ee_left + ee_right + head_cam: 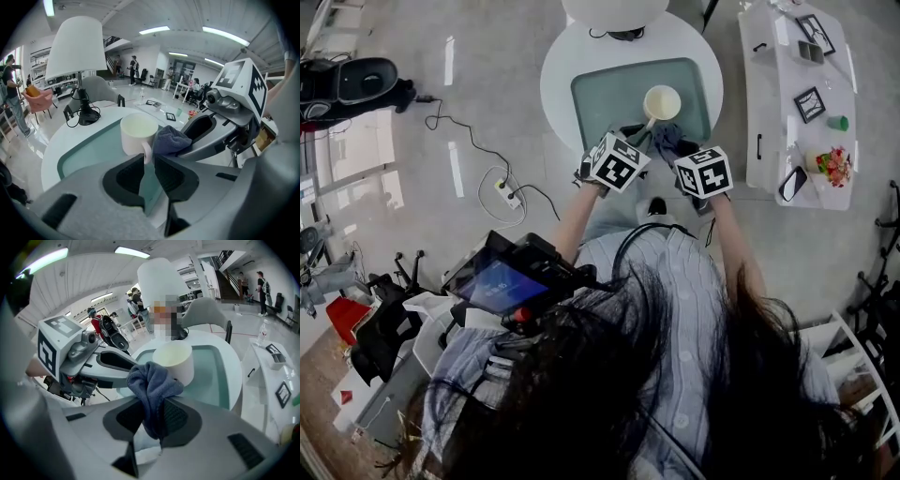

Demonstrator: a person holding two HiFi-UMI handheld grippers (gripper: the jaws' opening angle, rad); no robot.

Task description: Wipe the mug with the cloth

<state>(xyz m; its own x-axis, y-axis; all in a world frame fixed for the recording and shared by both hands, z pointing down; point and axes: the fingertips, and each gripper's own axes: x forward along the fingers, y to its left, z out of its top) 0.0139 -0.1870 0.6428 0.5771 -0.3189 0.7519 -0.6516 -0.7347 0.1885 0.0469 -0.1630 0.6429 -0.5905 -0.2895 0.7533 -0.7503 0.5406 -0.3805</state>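
Left gripper (149, 161) is clamped on the handle (147, 152) of the mug (138, 133), judged stiff and breakable; right gripper (157, 416) is pinched on the soft, limp cloth (150, 380).

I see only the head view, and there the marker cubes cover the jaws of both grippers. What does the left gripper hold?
Observer: The left gripper is shut on the handle of the mug.
Operator: And the right one?
Observer: The right gripper pinches the cloth between its jaws.
Operator: Does the cloth touch the mug?
Observer: It seems so. Its bunched top lies against the mug's side, below the rim.
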